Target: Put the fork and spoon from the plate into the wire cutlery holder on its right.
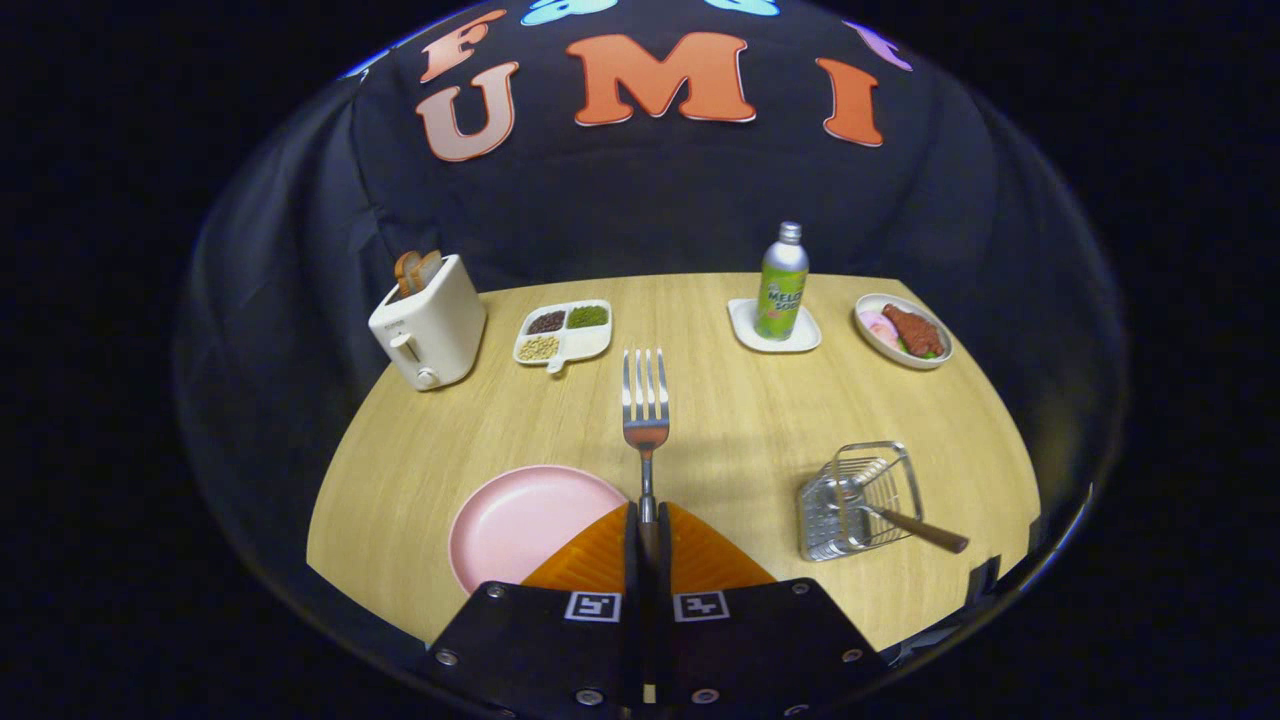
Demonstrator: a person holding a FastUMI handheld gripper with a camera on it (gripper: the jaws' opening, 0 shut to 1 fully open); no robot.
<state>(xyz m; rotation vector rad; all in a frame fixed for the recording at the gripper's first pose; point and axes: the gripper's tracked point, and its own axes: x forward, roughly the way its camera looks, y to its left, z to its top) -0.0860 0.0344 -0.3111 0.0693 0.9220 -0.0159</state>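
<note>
My gripper (647,520) is shut on the handle of a metal fork (646,400), which sticks out straight ahead of the fingers with its tines pointing away, above the wooden table. A pink plate (520,520) lies just left of the fingers, bare of cutlery. To the right of the fingers stands the wire cutlery holder (860,500). A spoon with a brown handle (915,528) leans inside it, the handle sticking out over the rim toward the right.
At the back of the table (730,430) stand a cream toaster with bread (428,322), a divided dish of beans (563,332), a green bottle (781,285) on a white coaster, and a small plate of food (903,331).
</note>
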